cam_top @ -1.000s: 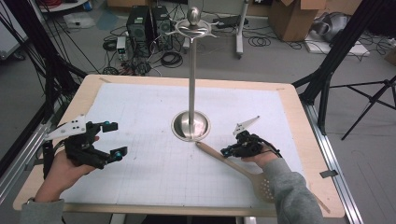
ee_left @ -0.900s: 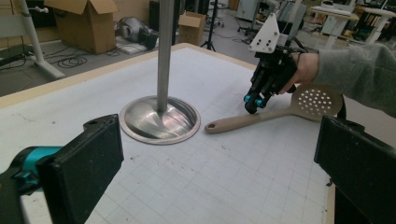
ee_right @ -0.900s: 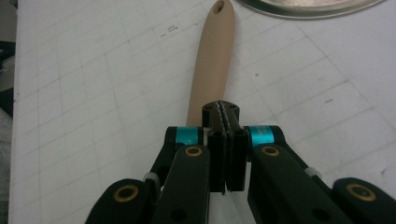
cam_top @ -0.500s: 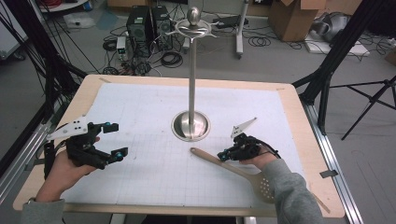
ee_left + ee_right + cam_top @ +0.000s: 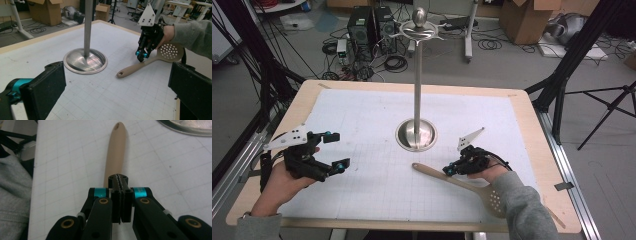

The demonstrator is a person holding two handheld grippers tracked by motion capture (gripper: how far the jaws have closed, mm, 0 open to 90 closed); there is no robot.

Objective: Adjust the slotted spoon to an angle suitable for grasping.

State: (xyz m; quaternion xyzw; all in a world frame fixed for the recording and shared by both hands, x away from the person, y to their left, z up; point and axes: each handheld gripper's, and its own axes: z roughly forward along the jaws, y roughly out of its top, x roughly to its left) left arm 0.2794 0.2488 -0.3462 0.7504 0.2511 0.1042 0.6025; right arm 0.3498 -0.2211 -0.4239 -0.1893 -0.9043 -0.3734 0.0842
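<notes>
Right jaws pressed together, empty, right gripper (image 5: 452, 170) touching the spoon (image 5: 460, 182) handle, near-right of the stand (image 5: 416, 134). Left gripper (image 5: 334, 151) spread, idle. Pre-grasp step; next: open, straddle handle.

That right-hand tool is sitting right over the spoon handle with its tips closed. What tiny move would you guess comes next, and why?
Probably opening the jaws. The right gripper hangs shut just above the handle of the tan slotted spoon, which lies flat on the white mat beside the steel stand. Shut jaws cannot close round the handle, so they would need to part before lowering. The left gripper waits open, well away.
</notes>
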